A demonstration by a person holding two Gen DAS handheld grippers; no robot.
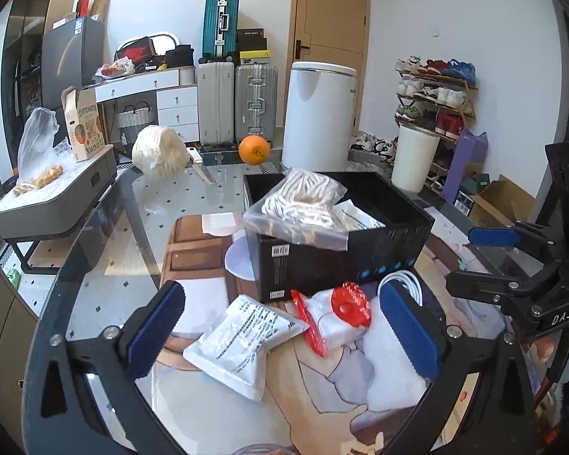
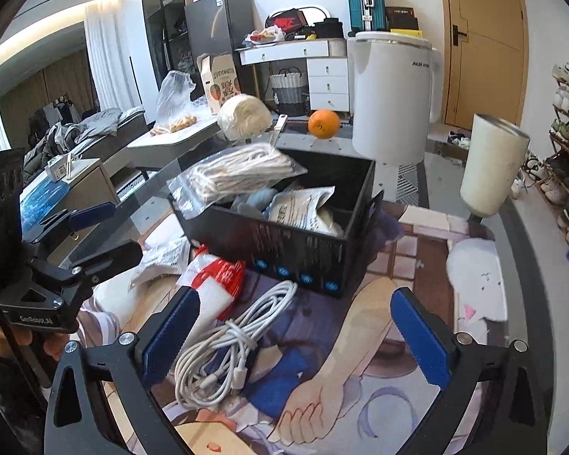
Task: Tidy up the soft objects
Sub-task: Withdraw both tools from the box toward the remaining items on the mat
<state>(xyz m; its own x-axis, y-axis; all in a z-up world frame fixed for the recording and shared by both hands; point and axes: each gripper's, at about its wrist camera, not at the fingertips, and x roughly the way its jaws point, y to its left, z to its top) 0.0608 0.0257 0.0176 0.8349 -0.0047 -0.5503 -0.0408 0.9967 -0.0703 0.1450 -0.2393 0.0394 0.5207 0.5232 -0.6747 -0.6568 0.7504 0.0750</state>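
The job looks partly done: the black box (image 2: 284, 223) beyond both pairs of fingers already holds a bag of white cord (image 2: 239, 174) propped on its rim and a printed pouch (image 2: 299, 204) inside; left on the table are a flat white pouch (image 1: 242, 337) between the left gripper (image 1: 284, 337) fingers, a red-and-white packet (image 1: 337, 314) by its right finger, and a coiled white cable (image 2: 223, 345) by the right gripper (image 2: 296, 341) left finger. Both grippers are spread wide and empty; legible writing is sparse: "AUX" on the white appliance (image 2: 390, 98) far ahead, and small pouch print I cannot read.
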